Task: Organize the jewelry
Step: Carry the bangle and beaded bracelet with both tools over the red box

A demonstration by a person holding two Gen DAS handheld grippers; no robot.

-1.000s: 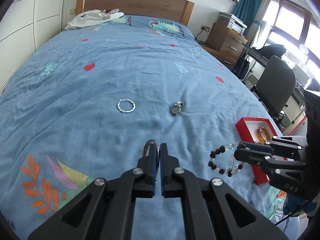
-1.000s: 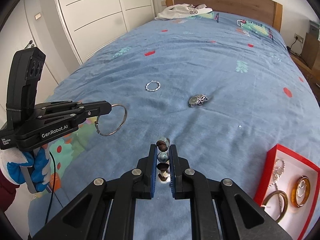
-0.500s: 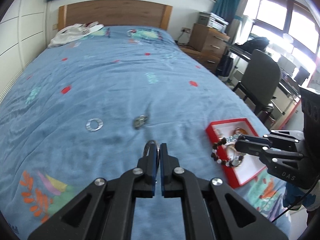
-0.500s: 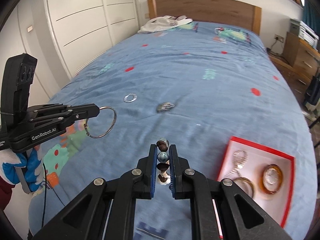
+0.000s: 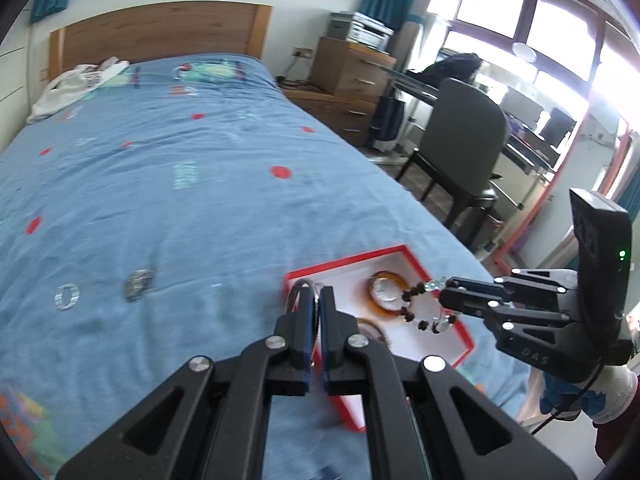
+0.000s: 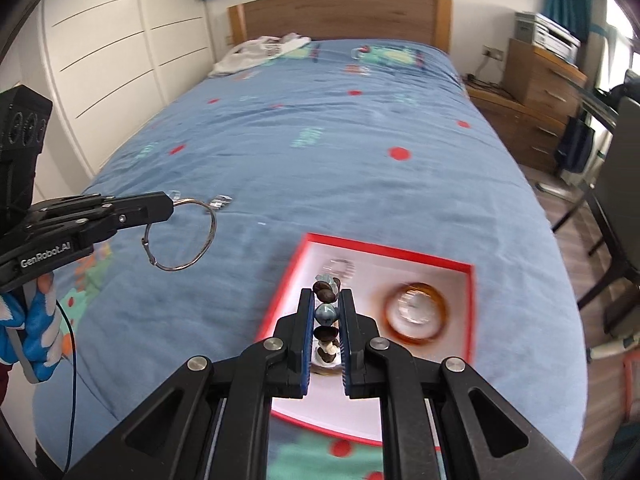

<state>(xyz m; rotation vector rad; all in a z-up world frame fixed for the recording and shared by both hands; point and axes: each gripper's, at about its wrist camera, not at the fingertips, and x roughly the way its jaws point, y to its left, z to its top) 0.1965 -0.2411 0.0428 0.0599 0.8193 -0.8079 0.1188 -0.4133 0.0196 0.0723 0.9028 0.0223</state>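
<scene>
The beaded bracelet (image 6: 327, 312), clamped in the right gripper (image 6: 326, 332), hangs over the red tray (image 6: 470, 276) at the bed's (image 6: 320, 152) near right edge, while the left gripper (image 5: 316, 312) pinches a thin metal bangle (image 6: 182, 234).

Daylight flooded in through the windows (image 5: 560, 40), which blew out to white glare. The red box (image 6: 400, 252) was smeared by motion blur, and fisheye distortion bent both views toward dark corners.

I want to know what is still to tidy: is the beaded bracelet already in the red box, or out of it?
Out: the beaded bracelet is clamped in the right gripper, above the red box, not yet released.
</scene>
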